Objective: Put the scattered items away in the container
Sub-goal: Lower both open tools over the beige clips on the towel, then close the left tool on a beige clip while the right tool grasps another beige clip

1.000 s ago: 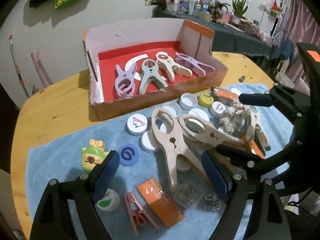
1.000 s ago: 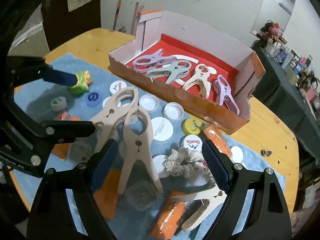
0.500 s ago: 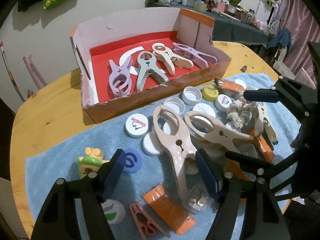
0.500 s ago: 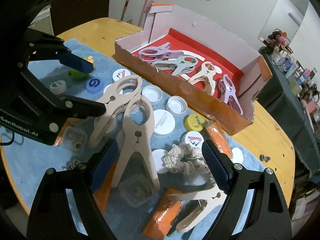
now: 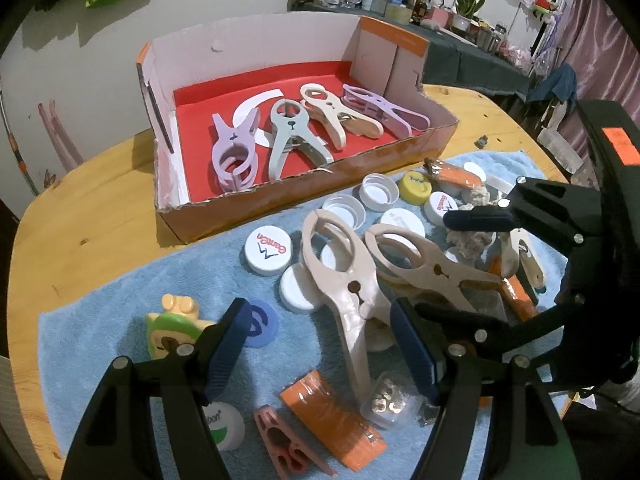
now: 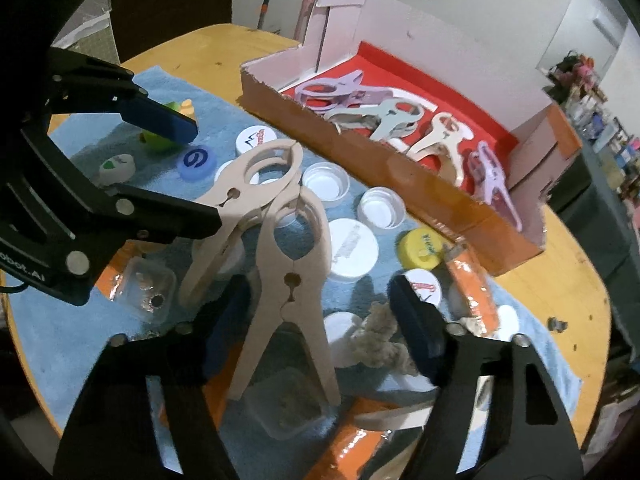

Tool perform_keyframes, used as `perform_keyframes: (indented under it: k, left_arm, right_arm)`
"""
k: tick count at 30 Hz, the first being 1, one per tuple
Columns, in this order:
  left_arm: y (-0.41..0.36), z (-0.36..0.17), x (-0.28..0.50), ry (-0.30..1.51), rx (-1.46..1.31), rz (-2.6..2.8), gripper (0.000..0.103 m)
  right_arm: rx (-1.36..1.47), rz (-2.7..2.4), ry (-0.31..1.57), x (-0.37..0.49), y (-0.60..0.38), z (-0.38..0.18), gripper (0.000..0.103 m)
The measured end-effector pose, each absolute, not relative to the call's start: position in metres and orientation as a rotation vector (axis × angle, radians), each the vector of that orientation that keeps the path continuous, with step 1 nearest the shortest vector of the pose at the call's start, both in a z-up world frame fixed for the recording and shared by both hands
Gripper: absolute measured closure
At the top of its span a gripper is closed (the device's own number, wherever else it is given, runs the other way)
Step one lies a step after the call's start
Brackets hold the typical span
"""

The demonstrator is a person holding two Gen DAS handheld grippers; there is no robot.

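A cardboard box with a red floor [image 5: 432,142] [image 6: 404,174] holds several large clips. Two big beige clips lie on the blue towel: one [image 5: 348,288] [image 6: 240,196] sits between my left gripper's open pads, the other [image 5: 424,266] [image 6: 294,276] between my right gripper's open pads. My left gripper [image 5: 320,348] [image 6: 192,172] is open just above its clip. My right gripper [image 6: 320,328] [image 5: 456,264] is open and low over its clip. Bottle caps, orange packets and a cream scrunchie [image 6: 378,340] lie around.
A green frog toy [image 5: 168,328], a blue cap [image 5: 260,324], a pink peg [image 5: 280,444], an orange packet [image 5: 332,416] and a clear small case [image 5: 390,400] lie on the towel [image 5: 100,320]. The round wooden table [image 5: 80,220] reaches past it. A cluttered shelf stands behind.
Both grippers have moved forward and down toward the two beige clips. Each clip now lies between a gripper's open pads. Nothing has been gripped.
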State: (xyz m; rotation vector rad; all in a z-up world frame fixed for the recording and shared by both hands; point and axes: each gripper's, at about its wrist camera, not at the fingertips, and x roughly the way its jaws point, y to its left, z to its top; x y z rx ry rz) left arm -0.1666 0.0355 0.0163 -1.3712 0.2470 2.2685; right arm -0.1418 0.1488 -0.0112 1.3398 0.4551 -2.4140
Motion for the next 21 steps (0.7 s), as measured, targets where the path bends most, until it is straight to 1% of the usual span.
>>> perform_keyframes:
  k: [3,7,9,13,21]
  left_arm:
    - [0.036,0.016,-0.166,0.238,-1.370,2.258,0.029]
    - [0.042,0.014,-0.164,0.230,-1.371,2.230,0.029]
    - [0.045,0.012,-0.163,0.241,-1.374,2.224,0.029]
    - [0.049,0.009,-0.163,0.238,-1.384,2.208,0.029]
    - [0.055,0.002,-0.165,0.197,-1.408,2.172,0.029]
  right_arm:
    - [1.340,-2.409,0.443,-0.143,0.148,-0.011,0.047]
    - [1.353,-2.363,0.382,-0.144,0.147,-0.013,0.063]
    - [1.354,-2.358,0.367,-0.143,0.148,-0.013,0.067]
    - [1.363,-2.353,0.335,-0.142,0.153,-0.013,0.069]
    - [1.379,-2.340,0.277,-0.141,0.163,-0.014,0.069]
